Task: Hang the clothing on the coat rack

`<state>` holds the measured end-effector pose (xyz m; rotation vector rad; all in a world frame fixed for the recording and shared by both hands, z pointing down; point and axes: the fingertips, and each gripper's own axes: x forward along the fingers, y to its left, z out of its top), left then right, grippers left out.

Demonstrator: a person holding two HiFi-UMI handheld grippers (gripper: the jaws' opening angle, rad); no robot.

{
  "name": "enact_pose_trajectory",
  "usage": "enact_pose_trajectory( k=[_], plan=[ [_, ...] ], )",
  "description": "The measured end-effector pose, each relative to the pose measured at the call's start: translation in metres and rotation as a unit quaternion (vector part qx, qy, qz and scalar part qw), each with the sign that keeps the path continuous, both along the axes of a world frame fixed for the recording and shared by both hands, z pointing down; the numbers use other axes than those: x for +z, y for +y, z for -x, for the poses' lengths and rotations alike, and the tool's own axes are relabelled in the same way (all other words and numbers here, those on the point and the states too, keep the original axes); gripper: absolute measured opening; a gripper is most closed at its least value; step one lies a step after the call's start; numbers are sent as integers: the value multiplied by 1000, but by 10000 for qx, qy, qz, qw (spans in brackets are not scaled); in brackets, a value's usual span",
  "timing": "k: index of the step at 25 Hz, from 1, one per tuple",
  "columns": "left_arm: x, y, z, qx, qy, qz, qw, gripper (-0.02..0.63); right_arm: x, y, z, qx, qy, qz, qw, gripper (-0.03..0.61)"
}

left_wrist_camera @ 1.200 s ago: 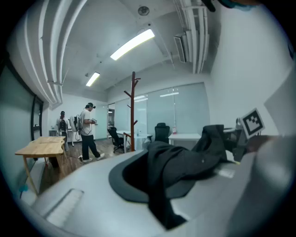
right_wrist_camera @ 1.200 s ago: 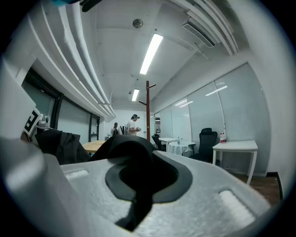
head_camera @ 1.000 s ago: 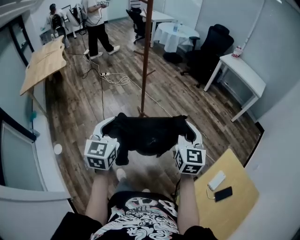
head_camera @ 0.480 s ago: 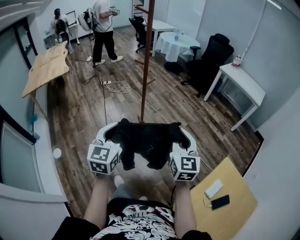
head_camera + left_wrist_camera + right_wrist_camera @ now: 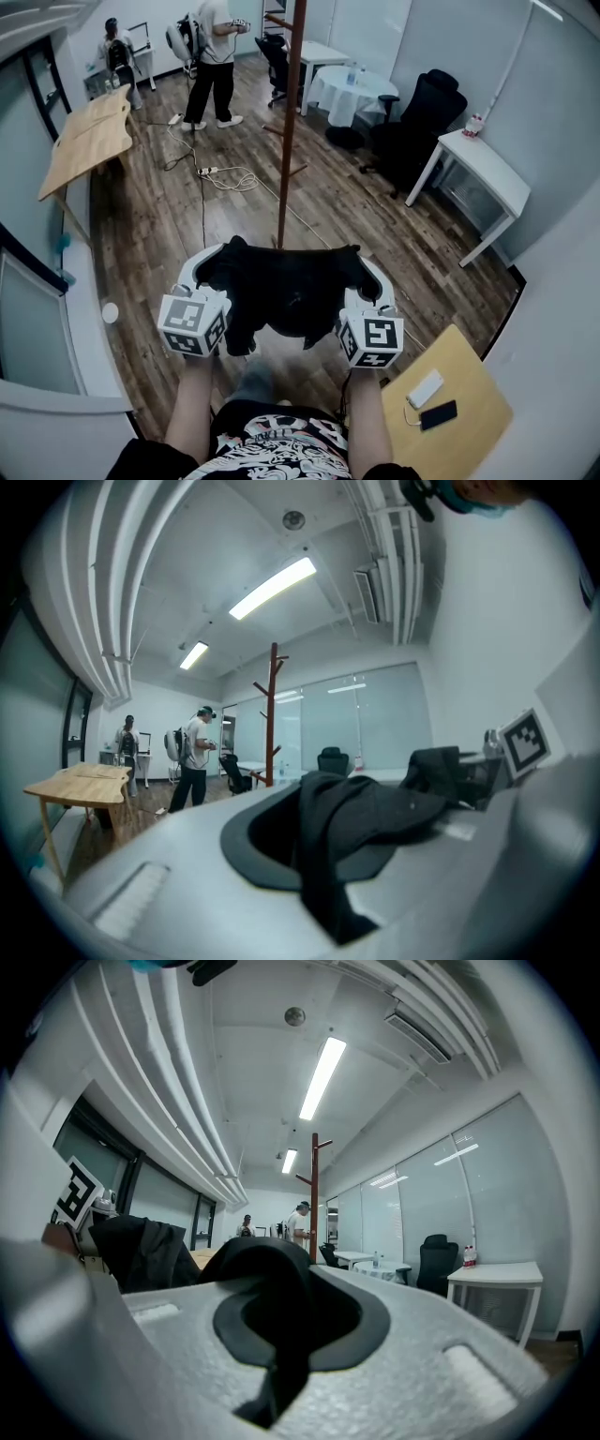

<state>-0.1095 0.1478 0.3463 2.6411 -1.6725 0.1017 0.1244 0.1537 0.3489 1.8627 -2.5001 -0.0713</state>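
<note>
A black garment [image 5: 281, 286] hangs stretched between my two grippers in front of my chest. In the head view my left gripper [image 5: 223, 255] is shut on its left end and my right gripper [image 5: 360, 262] is shut on its right end. The brown wooden coat rack [image 5: 290, 112] stands upright on the floor just beyond the cloth, which covers its foot. In the left gripper view the black cloth [image 5: 361, 813] is pinched in the jaws, with the rack [image 5: 273, 714] far ahead. The right gripper view shows the cloth [image 5: 272, 1279] clamped too, and the rack [image 5: 314, 1199] beyond.
Two people [image 5: 216, 56] stand at the back of the room by a cable [image 5: 220, 173] on the floor. A wooden table [image 5: 84, 136] stands left, a cloth-covered round table [image 5: 352, 75], black chairs [image 5: 417, 103] and a white desk [image 5: 483, 150] right. Phones lie on a wooden table [image 5: 450, 398] near me.
Both grippers and the garment have come a little nearer the coat rack's foot, now covered by the cloth. The standing person at the back has stepped to the right.
</note>
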Motion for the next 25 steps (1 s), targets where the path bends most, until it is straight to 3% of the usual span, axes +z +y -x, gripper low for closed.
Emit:
enact_pose_trajectory(
  k=[10, 25],
  plan=[
    [-24, -135, 5, 286, 97, -188, 9994, 15, -44, -123, 9, 103, -158, -249, 9995, 15],
    [-48, -340, 38, 772, 323, -194, 9963, 15, -76, -313, 8, 817, -263, -444, 9953, 15]
  ],
)
